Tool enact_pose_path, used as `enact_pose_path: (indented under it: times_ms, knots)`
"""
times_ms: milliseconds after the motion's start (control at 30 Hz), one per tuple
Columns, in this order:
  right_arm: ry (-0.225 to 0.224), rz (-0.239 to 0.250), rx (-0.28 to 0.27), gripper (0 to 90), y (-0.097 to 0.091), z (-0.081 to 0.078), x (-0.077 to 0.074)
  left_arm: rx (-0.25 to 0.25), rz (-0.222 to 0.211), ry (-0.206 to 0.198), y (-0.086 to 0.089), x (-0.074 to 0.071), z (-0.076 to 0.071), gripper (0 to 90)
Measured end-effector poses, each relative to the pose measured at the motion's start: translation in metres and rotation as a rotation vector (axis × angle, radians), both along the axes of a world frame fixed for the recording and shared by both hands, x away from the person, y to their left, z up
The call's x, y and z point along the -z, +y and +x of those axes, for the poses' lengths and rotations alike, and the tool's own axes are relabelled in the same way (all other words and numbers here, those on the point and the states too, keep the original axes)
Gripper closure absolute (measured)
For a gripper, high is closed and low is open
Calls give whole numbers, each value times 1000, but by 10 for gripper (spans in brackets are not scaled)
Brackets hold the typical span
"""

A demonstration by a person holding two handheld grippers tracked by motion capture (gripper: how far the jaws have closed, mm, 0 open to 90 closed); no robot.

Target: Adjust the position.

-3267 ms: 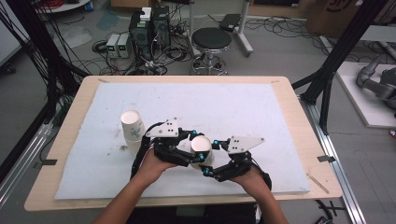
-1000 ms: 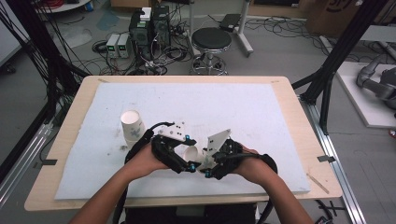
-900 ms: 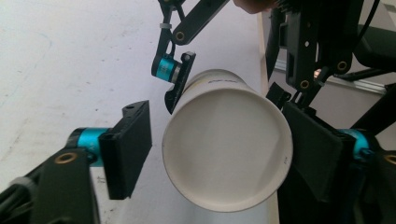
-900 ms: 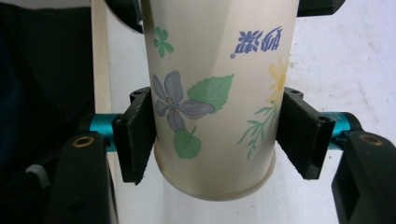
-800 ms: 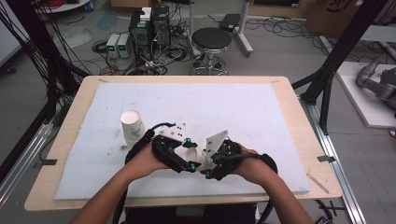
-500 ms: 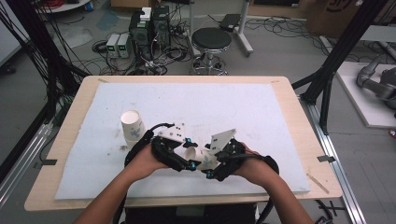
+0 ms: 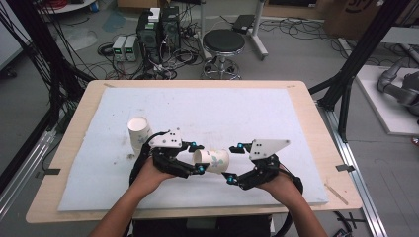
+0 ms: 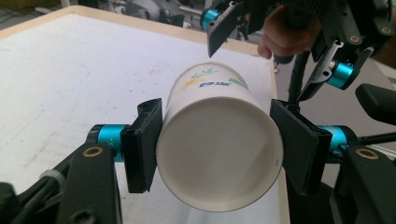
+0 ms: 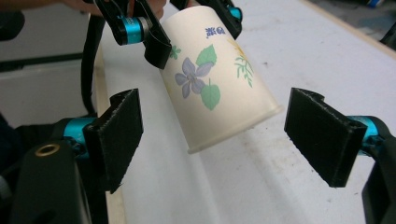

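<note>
A white paper cup [image 7: 211,161] printed with flowers lies level in the air just above the white mat. My left gripper [image 7: 196,158] is shut on it near its base, a black pad pressed on each side [image 8: 219,149]. The cup's rim [image 9: 233,128] points toward my right gripper [image 7: 234,163]. That gripper's jaws have just been opening and now stand wide [image 9: 231,140]; the rim lies between them, touched by neither pad. A second paper cup [image 7: 139,132] stands on the mat to the left of my left hand.
The white mat [image 7: 257,113] covers most of the wooden table [image 7: 316,123]. A black stool [image 7: 224,43], grey boxes and cables sit on the floor beyond the far edge. Black frame posts [image 7: 360,54] rise at the right.
My right gripper has opened off the cup and drawn back to the right. The left gripper now clamps the cup alone and has hardly moved.
</note>
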State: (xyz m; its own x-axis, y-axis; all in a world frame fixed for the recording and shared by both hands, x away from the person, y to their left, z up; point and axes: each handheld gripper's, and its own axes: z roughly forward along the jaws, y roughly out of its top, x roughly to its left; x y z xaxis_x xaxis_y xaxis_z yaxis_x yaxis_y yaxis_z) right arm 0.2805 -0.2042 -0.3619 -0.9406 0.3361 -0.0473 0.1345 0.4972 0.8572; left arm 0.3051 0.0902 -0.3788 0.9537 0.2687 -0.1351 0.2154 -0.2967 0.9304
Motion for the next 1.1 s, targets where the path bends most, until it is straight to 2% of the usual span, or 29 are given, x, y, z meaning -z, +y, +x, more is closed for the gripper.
enact_pose_path:
  times_ms: [167, 367, 500, 767, 1100]
  knots:
    - [-17, 100, 46, 200, -12, -6, 14, -11, -27, -20, 4, 5, -3, 369]
    - [-25, 144, 77, 201, -18, -9, 23, -23, -70, -38, 10, 7, -4, 370]
    - [-10, 181, 88, 202, -22, -11, 32, -21, -93, -46, 12, 7, -4, 371]
    - [14, 195, 77, 202, -25, -10, 40, 12, -145, -57, 12, 7, -8, 372]
    - [33, 215, 34, 201, -19, -7, 42, 63, -152, -63, 6, 4, -12, 372]
